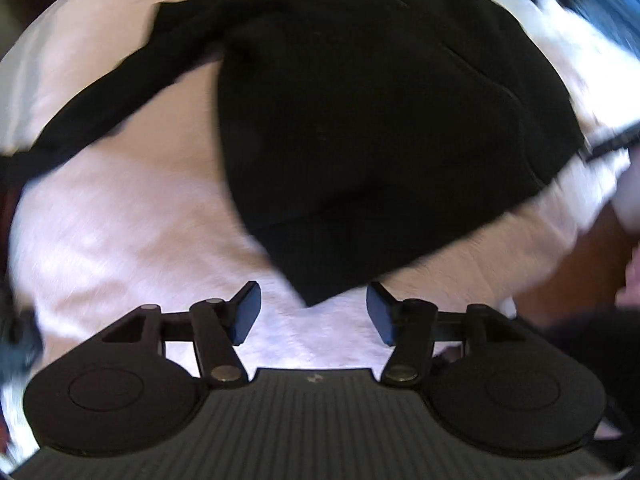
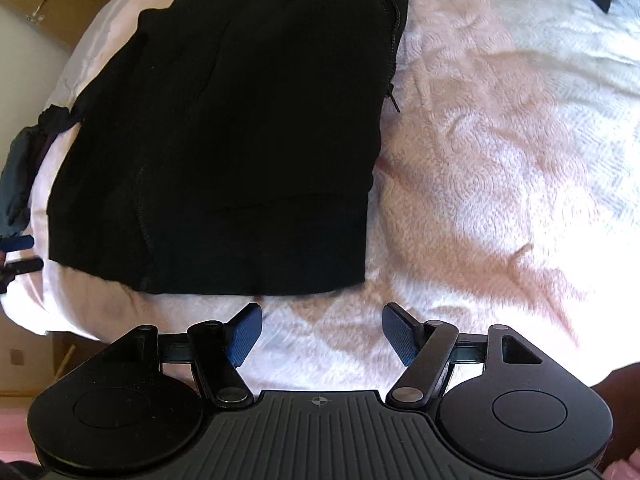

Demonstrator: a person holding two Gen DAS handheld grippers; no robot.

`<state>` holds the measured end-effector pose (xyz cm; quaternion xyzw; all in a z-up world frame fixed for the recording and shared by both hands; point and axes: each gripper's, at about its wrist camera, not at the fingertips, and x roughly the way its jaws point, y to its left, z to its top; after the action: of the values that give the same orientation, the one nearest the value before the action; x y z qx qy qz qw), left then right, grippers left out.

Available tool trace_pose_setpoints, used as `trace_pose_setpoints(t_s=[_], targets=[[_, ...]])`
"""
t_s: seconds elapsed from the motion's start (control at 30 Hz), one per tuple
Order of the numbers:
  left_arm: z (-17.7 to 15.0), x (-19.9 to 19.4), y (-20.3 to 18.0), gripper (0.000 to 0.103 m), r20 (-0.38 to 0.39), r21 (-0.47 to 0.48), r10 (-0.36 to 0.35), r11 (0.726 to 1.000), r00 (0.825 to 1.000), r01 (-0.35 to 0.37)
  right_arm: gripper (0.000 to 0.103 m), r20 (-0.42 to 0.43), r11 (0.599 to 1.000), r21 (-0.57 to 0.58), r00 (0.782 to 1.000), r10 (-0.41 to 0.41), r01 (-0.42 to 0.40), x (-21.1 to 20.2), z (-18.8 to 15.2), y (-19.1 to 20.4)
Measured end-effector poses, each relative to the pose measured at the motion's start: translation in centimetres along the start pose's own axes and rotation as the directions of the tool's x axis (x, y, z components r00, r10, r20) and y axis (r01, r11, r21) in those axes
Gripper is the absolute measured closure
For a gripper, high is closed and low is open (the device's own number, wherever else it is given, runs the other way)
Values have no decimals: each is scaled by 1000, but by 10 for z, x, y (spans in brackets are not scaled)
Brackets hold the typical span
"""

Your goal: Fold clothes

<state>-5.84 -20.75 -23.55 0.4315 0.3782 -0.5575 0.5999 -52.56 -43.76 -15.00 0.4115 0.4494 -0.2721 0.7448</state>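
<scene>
Though blurred, black jacket (image 1: 360,120) hem-nearest

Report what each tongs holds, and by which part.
Nothing is held. Left tongs and right tongs both stand open above the pink blanket, near the black jacket's hem.

Jacket (image 2: 224,132) flat on bed cover (image 2: 500,140), hem near cover's front edge, sleeve (image 1: 100,120) stretched toward left edge, zipper side (image 2: 394,40) facing bare cover on the right, both grippers before the hem
</scene>
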Motion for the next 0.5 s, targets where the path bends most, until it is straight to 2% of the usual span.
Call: trace_pose_setpoints(t_s=[0.07,0.13,0.23,0.33,0.37,0.4,0.43,0.47,0.5], targets=[[7,16,1,41,-19,-21,15,1000,1000,-15,33,59,996,72,997,51,-55,9,3,-9],[9,22,12,41,-37,-96,5,995,999,-9,33,112,986,129,989,94,-108,18,6,-19],[12,17,39,41,7,-248,-40,968,999,41,33,199,964,175,966,164,-199,20,12,-29],[22,35,50,42,-44,-309,-80,949,996,62,33,231,955,178,953,194,-237,26,17,-38],[25,41,54,44,-62,-328,-94,942,994,68,33,224,949,187,952,209,-253,33,19,-41],[30,49,55,58,-100,-342,-114,937,988,74,33,216,931,214,944,251,-296,40,22,-46],[36,53,53,68,-123,-343,-134,936,983,84,38,209,910,240,933,292,-338,47,25,-50],[42,56,51,84,-143,-342,-153,935,978,96,73,203,886,267,921,333,-379,54,28,-55],[50,53,45,95,-151,-307,-147,947,978,95,92,197,858,297,906,374,-419,61,32,-59]])
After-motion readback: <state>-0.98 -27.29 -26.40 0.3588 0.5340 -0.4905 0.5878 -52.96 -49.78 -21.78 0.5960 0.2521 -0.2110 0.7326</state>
